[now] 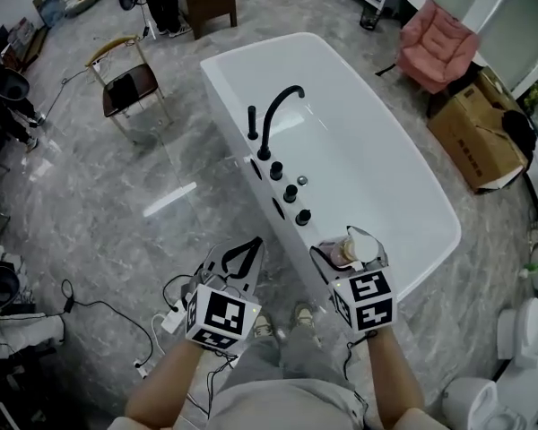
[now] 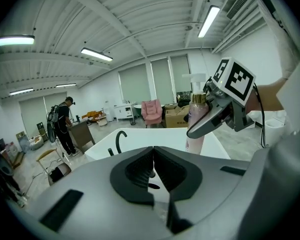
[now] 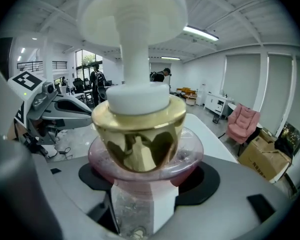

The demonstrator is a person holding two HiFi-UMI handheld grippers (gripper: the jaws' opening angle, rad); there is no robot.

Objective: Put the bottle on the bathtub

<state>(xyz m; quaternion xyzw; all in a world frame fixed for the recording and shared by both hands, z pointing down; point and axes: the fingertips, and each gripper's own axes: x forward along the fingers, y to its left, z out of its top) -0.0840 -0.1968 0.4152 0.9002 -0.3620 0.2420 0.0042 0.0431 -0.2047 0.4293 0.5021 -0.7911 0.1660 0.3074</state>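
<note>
The pink pump bottle [image 1: 343,254] with a gold collar and white pump head [image 3: 140,129] stands upright between the jaws of my right gripper [image 1: 350,245], which is shut on its body. It hangs over the near end of the white bathtub [image 1: 233,106], close to the rim that carries the black knobs. From the left gripper view the bottle [image 2: 195,121] shows at the right, above the tub [image 2: 135,150]. My left gripper [image 1: 249,245] is over the floor left of the tub, its pads [image 2: 142,170] pressed together with nothing between them.
A black curved faucet [image 1: 273,119] and several black knobs sit on the tub's left rim. Cables and a power strip [image 1: 172,317] lie on the floor by my feet. A chair [image 1: 125,83] stands far left, a pink armchair [image 1: 439,38] and cardboard box [image 1: 475,137] far right.
</note>
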